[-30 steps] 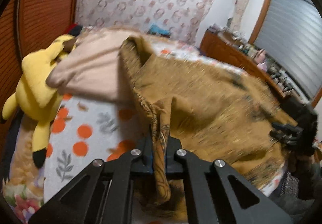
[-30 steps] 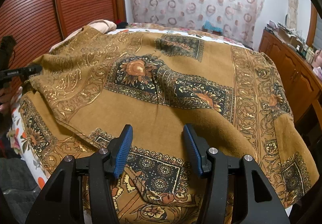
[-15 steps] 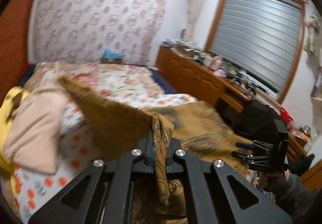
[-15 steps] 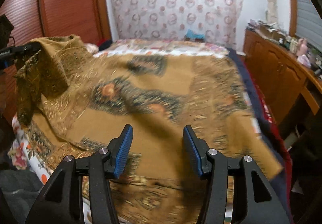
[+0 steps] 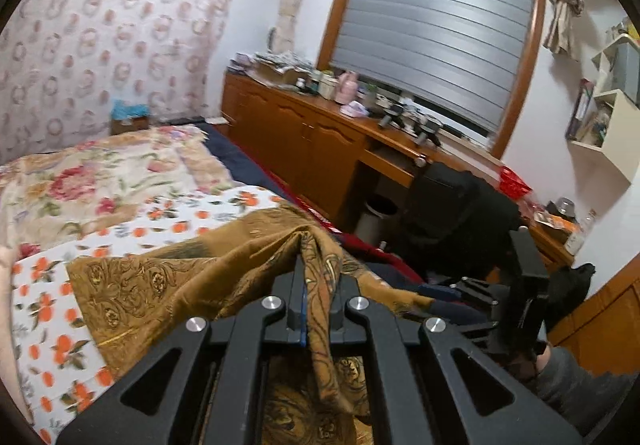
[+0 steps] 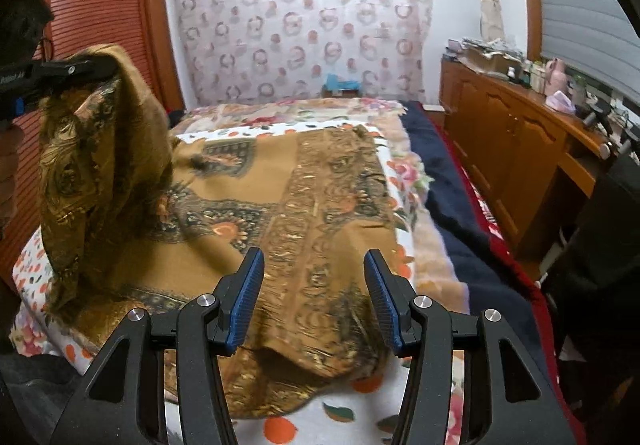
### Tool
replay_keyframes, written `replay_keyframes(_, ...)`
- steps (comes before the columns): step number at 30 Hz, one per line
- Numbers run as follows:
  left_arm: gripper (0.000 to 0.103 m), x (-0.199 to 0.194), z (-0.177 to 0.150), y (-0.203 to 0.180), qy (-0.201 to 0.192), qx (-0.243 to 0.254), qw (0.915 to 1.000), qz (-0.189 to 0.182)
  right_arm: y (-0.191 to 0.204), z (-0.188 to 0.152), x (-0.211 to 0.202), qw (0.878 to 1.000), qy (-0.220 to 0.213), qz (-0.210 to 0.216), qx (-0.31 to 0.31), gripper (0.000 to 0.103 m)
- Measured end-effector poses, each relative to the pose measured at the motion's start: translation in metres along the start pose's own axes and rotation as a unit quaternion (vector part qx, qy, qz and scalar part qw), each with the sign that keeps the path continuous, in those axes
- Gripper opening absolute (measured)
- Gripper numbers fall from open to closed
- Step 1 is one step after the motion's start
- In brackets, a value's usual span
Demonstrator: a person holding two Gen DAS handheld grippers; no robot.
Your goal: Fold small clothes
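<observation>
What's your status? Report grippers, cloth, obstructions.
Left gripper shut on brown patterned scarf, corner lifted. Right gripper open, empty, above scarf's near edge. Nothing in the way on the bed.

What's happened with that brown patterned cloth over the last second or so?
The left claw has lifted its pinched corner of the brown cloth up off the bed and carried it across toward the right claw, peeling that side back over itself. The left claw's grip stayed shut; the right claw stayed open, holding nothing.
</observation>
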State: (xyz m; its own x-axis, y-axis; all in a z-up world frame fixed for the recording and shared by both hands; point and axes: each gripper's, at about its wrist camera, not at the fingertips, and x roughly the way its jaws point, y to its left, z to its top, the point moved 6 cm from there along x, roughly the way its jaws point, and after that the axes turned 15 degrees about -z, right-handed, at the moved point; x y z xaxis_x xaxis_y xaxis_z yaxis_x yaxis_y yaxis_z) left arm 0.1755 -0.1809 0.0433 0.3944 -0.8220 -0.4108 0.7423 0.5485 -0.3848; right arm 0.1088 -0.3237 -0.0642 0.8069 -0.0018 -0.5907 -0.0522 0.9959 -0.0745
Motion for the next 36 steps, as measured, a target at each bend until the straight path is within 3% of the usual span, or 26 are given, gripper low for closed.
replay_keyframes(6, 0.001, 0.034, 0.000, -0.016, 0.033, 0.011, 0.9994, 0.002, -0.009, -0.003, -0.001, 1.000, 0.001, -0.002, 0.004, 0.053)
replay_keyframes(10, 0.002, 0.057, -0.020, -0.007, 0.079, 0.022, 0.9961, 0.031, -0.010, -0.006, 0.002, 1.000, 0.008, -0.004, 0.005, 0.053)
replay_keyframes(15, 0.008, 0.057, -0.033, -0.009, 0.094, 0.032, 0.9946, 0.031, -0.008, -0.003, 0.003, 1.000, 0.009, -0.005, 0.001, 0.053)
replay_keyframes(17, 0.018, 0.051, -0.031, -0.014, 0.091, 0.041, 0.9946, 0.028, -0.008, -0.004, 0.004, 1.000, 0.010, -0.005, 0.002, 0.053)
replay_keyframes(19, 0.043, 0.043, -0.028, -0.019, 0.082, 0.046, 0.9952, 0.026, -0.008, -0.004, 0.004, 1.000, 0.010, -0.005, 0.002, 0.053)
replay_keyframes(22, 0.051, 0.031, -0.024, -0.020, 0.071, 0.055, 0.9955, 0.032, -0.008, -0.003, 0.002, 1.000, 0.008, -0.006, 0.001, 0.053)
replay_keyframes(27, 0.053, 0.008, -0.032, -0.010, 0.062, 0.064, 0.9933, 0.073, -0.007, 0.005, -0.002, 1.000, -0.001, -0.006, 0.001, 0.053)
replay_keyframes(36, 0.053, -0.042, -0.076, 0.042, 0.055, 0.002, 0.9905, 0.126, 0.018, 0.025, 0.003, 1.000, -0.013, 0.010, -0.023, 0.053)
